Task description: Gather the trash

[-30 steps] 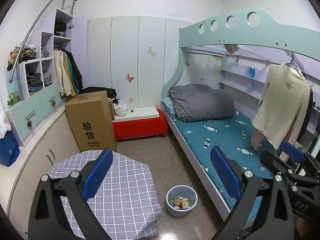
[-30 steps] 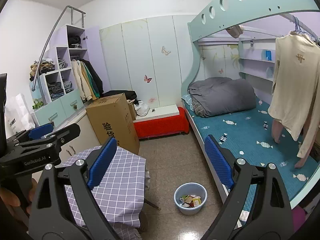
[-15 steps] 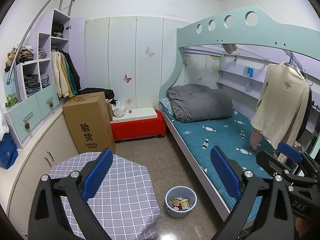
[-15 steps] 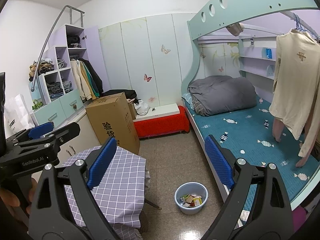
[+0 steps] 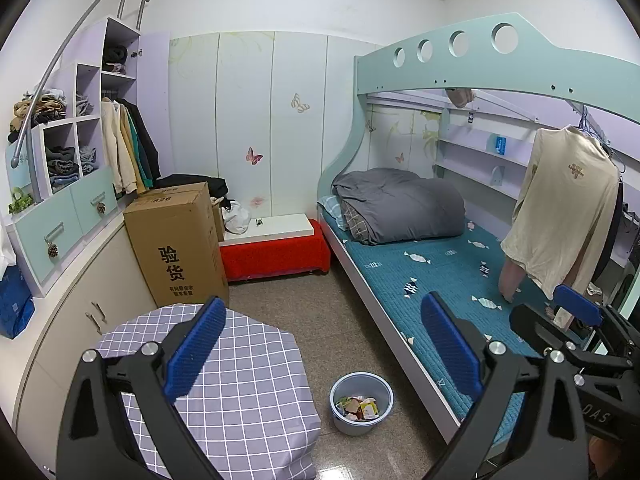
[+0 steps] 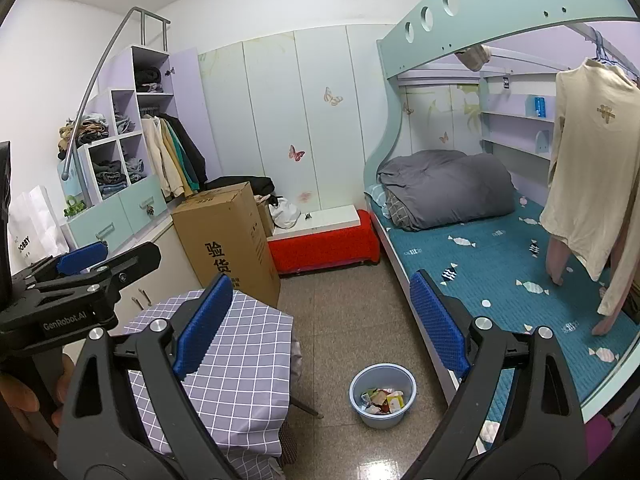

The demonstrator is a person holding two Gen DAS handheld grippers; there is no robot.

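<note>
Now we hold both the left gripper [image 5: 320, 344] and right gripper [image 6: 324, 320] spread wide and empty, high above the blue bin [image 6: 382, 394], which sits on the floor beside the bed [image 6: 500, 264], slightly nearer our right.

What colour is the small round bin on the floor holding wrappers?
Light blue plastic bin; the right wrist view shows it best.

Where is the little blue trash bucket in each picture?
Left wrist view: the blue bucket sits on the floor, low and just right of centre, between the checked cloth and the bed.
Right wrist view: the blue bucket is low and right of centre, beside the bed.
Shared landmark: the big cardboard box behind it.
</note>
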